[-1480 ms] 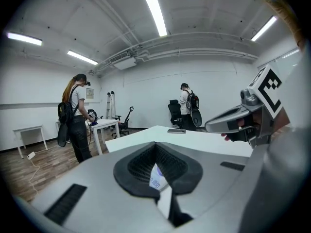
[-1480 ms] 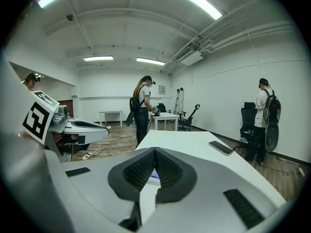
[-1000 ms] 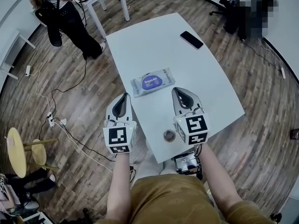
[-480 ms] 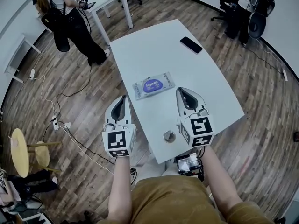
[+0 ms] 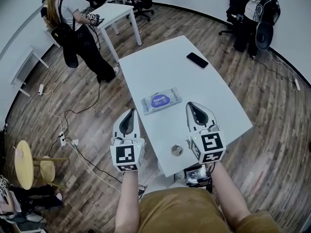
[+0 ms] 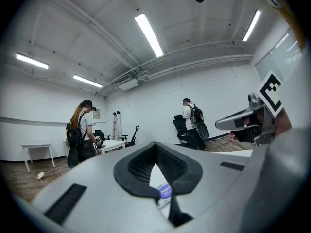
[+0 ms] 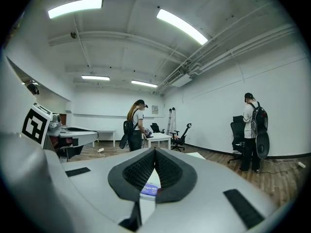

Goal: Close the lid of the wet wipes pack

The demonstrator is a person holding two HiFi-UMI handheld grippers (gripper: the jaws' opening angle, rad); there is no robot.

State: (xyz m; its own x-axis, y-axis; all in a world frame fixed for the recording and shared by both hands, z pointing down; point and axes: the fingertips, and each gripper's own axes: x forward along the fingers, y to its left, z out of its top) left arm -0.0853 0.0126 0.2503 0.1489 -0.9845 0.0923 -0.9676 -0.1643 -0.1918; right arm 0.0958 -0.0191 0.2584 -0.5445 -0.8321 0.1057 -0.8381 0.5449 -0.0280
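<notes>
White desk [image 5: 214, 93] carries the wet wipes pack [image 5: 161, 100], which lies flat near the middle with its purple oval lid [image 5: 159, 100] facing up. The lid looks level with the pack's top, though whether it is pressed fully down cannot be told.

The left gripper [image 5: 130, 111] hangs just off the desk's left edge, over the wood floor [image 5: 87, 125]. The right gripper [image 5: 190, 104] hangs above the desk on the pack's other side. The left fingers [image 6: 133, 166] meet at their tips with nothing between them, and so do the right fingers [image 7: 131, 171]. The pack shows beyond them through the slit under each closed tip. It lies ahead of both grippers and between their lines, touching neither.

A small round object [image 5: 177, 150] sits near the desk's near edge between the grippers. A dark phone [image 5: 197, 60] lies toward the far end.
</notes>
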